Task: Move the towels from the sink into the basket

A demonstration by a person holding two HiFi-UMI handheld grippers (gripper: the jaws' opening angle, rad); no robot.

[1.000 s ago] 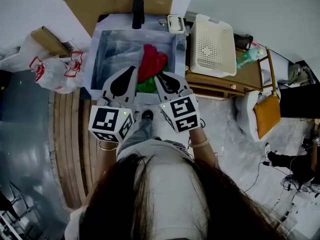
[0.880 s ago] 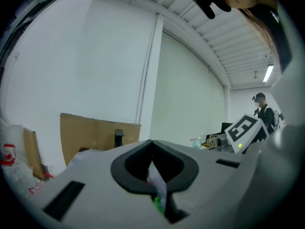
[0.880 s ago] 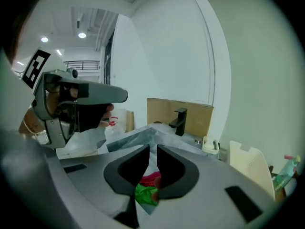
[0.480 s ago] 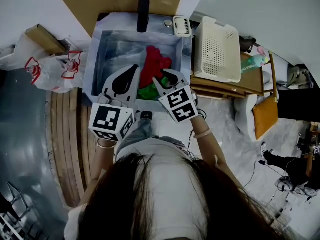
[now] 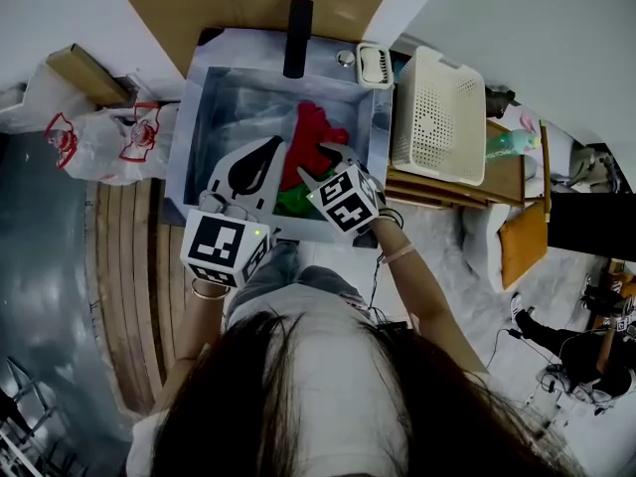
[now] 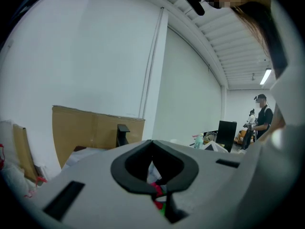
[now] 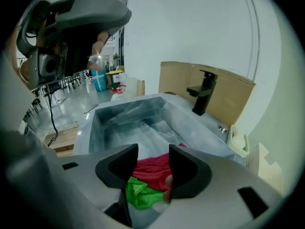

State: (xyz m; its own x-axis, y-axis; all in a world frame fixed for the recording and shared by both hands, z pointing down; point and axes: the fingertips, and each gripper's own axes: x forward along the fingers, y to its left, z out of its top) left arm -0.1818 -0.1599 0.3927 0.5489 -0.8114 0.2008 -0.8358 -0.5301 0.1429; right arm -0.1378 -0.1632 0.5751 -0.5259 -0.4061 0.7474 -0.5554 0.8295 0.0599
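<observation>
The person stands at the front of the sink (image 5: 234,107) and holds both tools over it. The two towels lie together in the right half of the sink, close to its right wall. The red towel (image 5: 316,132) is crumpled in a heap. The green towel (image 5: 291,199) lies partly under it, nearer the front edge of the sink. The white basket (image 5: 437,117) stands on the wooden table (image 5: 437,182) just to the right of the sink. I see no towel in it, so I judge the work is only at its beginning.

The right gripper (image 7: 153,157) points down into the sink, above the towels. Its fingers have just been opening and now stand moderately apart. Red and green cloth shows between them, but lower down, and the pads do not press on it. The left gripper (image 6: 152,144) is over the middle of the sink, almost level, with its fingers closed together on nothing.

I think these towels are light, soft and limp. A lifted one will hang down and may pull its neighbour along. Whether they are wet and heavier, I cannot tell. The best place to hold seems a raised fold on top of the red heap, taken deep between the fingers, because a thin edge could slip out.
</observation>
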